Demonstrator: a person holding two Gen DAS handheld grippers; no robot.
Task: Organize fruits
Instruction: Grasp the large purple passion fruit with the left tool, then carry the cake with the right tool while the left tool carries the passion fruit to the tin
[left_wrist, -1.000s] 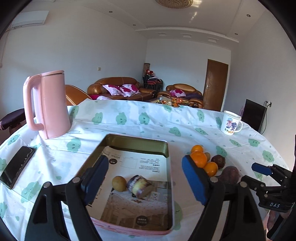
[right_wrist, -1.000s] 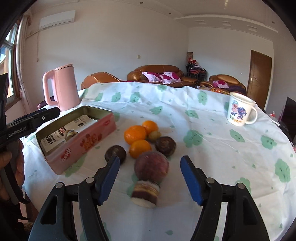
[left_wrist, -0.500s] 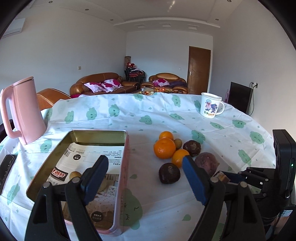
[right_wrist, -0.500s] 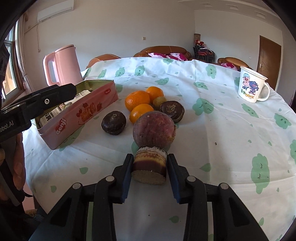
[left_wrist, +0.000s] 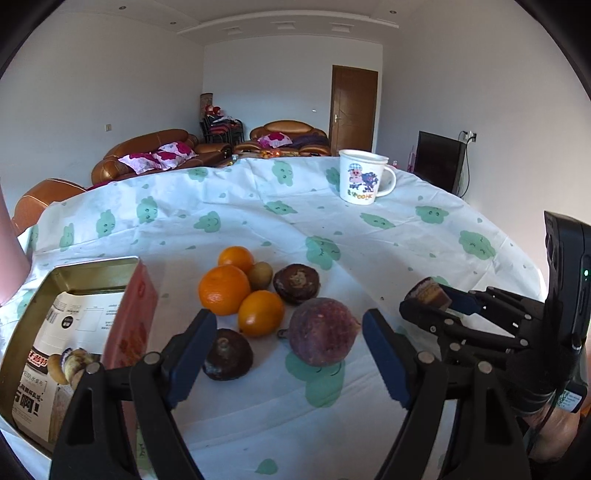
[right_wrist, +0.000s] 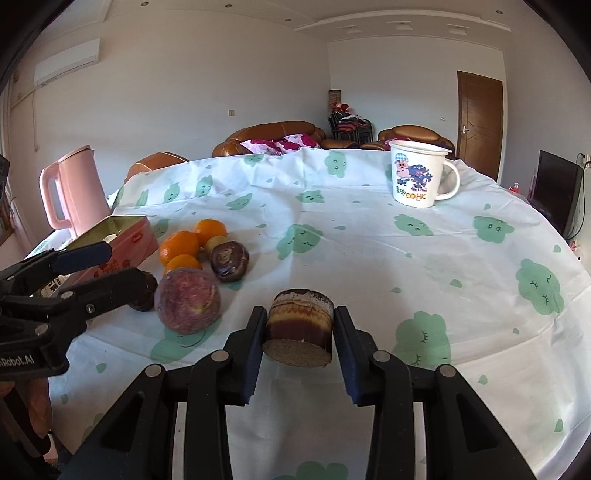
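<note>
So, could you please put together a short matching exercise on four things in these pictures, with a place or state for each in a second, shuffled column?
Things:
1. layered cake piece
2. left gripper
3. cartoon mug
4. pink kettle

Places or states:
A. open, holding nothing, pointed at the loose fruit
B. stands behind the pink tin, at the table's left
C. clamped in the right gripper
D. upright on the far right side of the tablecloth

Pairs: 1-C, 2-A, 3-D, 4-B
</note>
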